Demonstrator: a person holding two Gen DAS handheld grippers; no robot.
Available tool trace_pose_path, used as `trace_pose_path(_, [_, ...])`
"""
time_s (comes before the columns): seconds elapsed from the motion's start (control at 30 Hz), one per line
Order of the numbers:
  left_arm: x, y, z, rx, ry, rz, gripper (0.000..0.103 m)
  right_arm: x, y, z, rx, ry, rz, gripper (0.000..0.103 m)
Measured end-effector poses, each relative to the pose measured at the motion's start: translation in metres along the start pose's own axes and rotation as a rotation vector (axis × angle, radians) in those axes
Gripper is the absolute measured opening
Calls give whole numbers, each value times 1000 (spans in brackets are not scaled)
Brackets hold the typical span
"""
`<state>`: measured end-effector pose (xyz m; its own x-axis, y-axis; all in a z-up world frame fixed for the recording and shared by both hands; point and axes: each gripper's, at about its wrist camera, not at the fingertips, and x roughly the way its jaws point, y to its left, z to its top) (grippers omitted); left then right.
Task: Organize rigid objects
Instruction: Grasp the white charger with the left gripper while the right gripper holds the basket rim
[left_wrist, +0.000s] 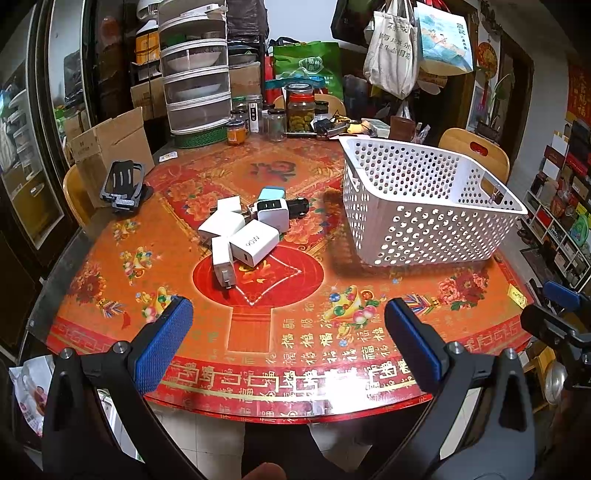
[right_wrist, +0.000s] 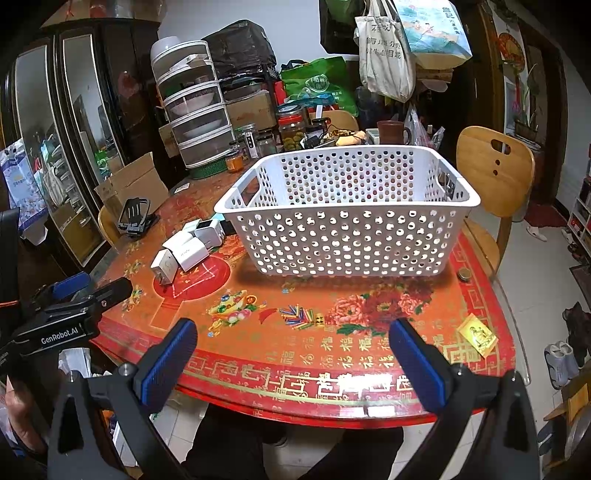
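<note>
A pile of white charger plugs (left_wrist: 242, 230) lies mid-table, with one teal plug (left_wrist: 271, 194) at its far side; the pile also shows in the right wrist view (right_wrist: 188, 247). A white perforated basket (left_wrist: 424, 210) stands to the right of the pile, seen up close in the right wrist view (right_wrist: 347, 218), and looks empty. My left gripper (left_wrist: 288, 314) is open and empty, hovering over the table's near edge, well short of the pile. My right gripper (right_wrist: 291, 334) is open and empty, in front of the basket.
A black phone stand (left_wrist: 123, 184) sits at the table's left edge beside a cardboard box (left_wrist: 110, 144). Jars (left_wrist: 301, 107) and a stacked food cover (left_wrist: 195, 74) crowd the far edge. Wooden chairs (right_wrist: 495, 177) stand around. A small round tin (right_wrist: 464, 274) lies right of the basket.
</note>
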<state>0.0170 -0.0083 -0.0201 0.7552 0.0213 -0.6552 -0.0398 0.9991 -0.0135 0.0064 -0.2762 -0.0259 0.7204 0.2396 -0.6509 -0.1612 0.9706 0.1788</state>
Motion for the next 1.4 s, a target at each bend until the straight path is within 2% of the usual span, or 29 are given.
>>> trace_pose_path(0.3, [9, 1, 3, -4, 9, 8, 102, 4, -1, 1, -1, 14, 10, 103])
trace_pose_path(0.4, [10, 9, 6, -25, -40, 41, 102, -1, -14, 14, 16, -23, 47, 103])
trace_pose_path(0.43, [10, 15, 8, -35, -63, 71, 102, -5, -26, 23, 40, -63, 45, 103])
trace_pose_path(0.53, [16, 38, 15, -82, -101, 122, 102, -17, -69, 58, 110, -179, -73, 103])
trace_pose_path(0.6, [27, 58, 22, -112, -98, 144, 102, -14, -101, 88, 143, -216, -175, 103])
trace_pose_path(0.7, [49, 83, 34, -130, -76, 212, 102, 18, -137, 121, 149, -141, -248, 103])
trace_pose_path(0.77, [75, 96, 38, -110, 4, 226, 102, 56, -160, 138, 138, -18, -297, 103])
trace_pose_path(0.83, [92, 102, 38, -90, 41, 221, 102, 85, -176, 144, 146, 79, -305, 103])
trace_pose_path(0.87, [98, 105, 36, -90, 46, 216, 102, 95, -184, 144, 173, 105, -292, 103])
trace_pose_path(0.9, [105, 108, 36, -93, 52, 213, 102, 109, -191, 145, 201, 151, -242, 103])
trace_pose_path(0.97, [116, 115, 34, -99, 75, 204, 102, 125, -199, 145, 221, 218, -221, 103])
trace_pose_path(1.03, [124, 121, 32, -110, 86, 187, 102, 139, -201, 144, 225, 260, -215, 103])
trace_pose_path(1.13, [138, 123, 30, -97, 111, 177, 102, 150, -200, 143, 230, 285, -204, 97])
trace_pose_path(1.2, [147, 121, 28, -84, 135, 170, 102, 155, -201, 140, 233, 307, -196, 87])
trace_pose_path(1.4, [169, 107, 20, -37, 181, 143, 102, 161, -195, 136, 210, 340, -180, 74])
